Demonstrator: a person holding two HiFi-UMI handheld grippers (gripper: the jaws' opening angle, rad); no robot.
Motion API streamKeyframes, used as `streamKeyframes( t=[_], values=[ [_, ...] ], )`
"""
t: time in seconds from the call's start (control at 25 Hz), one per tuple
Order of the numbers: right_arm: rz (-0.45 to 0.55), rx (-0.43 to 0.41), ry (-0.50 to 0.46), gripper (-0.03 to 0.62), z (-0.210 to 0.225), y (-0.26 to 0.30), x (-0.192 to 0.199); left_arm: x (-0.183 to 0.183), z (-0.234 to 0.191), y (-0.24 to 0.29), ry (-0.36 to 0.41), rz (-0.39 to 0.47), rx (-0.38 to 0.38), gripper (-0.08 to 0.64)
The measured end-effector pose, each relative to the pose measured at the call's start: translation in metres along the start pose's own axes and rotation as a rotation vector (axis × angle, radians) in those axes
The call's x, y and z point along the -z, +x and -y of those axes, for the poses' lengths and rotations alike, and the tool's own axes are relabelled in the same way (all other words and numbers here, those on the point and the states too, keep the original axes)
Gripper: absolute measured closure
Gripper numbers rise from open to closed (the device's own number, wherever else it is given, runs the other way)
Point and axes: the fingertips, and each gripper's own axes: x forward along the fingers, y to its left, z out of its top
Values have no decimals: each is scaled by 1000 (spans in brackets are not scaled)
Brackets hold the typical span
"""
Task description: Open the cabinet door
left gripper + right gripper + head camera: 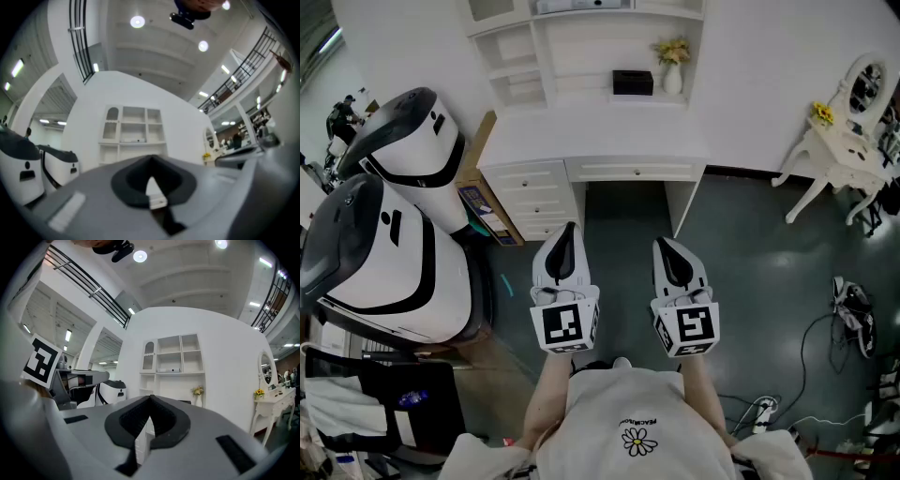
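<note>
White-and-black machines (384,262), two big rounded ones, fill the far left of the head view, with a cardboard box (487,216) wedged between them and the cabinet (591,141). The cabinet is white and stands against the white wall. It has a stack of drawers (530,202) at its left, a flat top, a knee gap under the middle and open shelves above.

At the upper left of the shelves both gripper views show a narrow front with an arched top (149,348), shut flat. I cannot tell from here whether that is the door meant. On the back of the flat top sit a black box (633,82) and, just to its right, a vase of yellow flowers (672,66).

Both tools are held over the dark floor (750,253) in front of the knee gap, well apart from the cabinet and touching nothing. The left gripper (570,228) has its jaws brought together at the tips with nothing between them. The right gripper (665,246), beside it, is likewise closed and empty, and points towards the cabinet.

Farther right a white dressing table (839,150) with an oval mirror (865,84) stands by the wall, and cables (825,337) trail over the floor.
</note>
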Motion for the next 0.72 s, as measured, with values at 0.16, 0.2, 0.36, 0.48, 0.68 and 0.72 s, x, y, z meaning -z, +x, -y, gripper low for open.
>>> streamKeyframes(
  t=[0.16,0.2,0.36,0.48,0.68,0.72],
  values=[
    [-7,-30,12,594,-2,0,6,6,1,-2,-11,-7,-10,555],
    [-12,-39,22,594,-3,0,8,7,0,-3,-13,-11,-13,554],
    [-19,-39,61,594,0,3,13,10,-5,-5,-27,-26,-21,554],
    [-25,-19,79,592,5,7,15,13,-12,-3,-40,-30,-37,554],
    [-13,-19,66,592,14,18,12,13,-13,16,-41,-18,-28,554],
    [-1,-20,70,592,17,22,10,12,-12,23,-39,-8,-18,554]
  ],
)
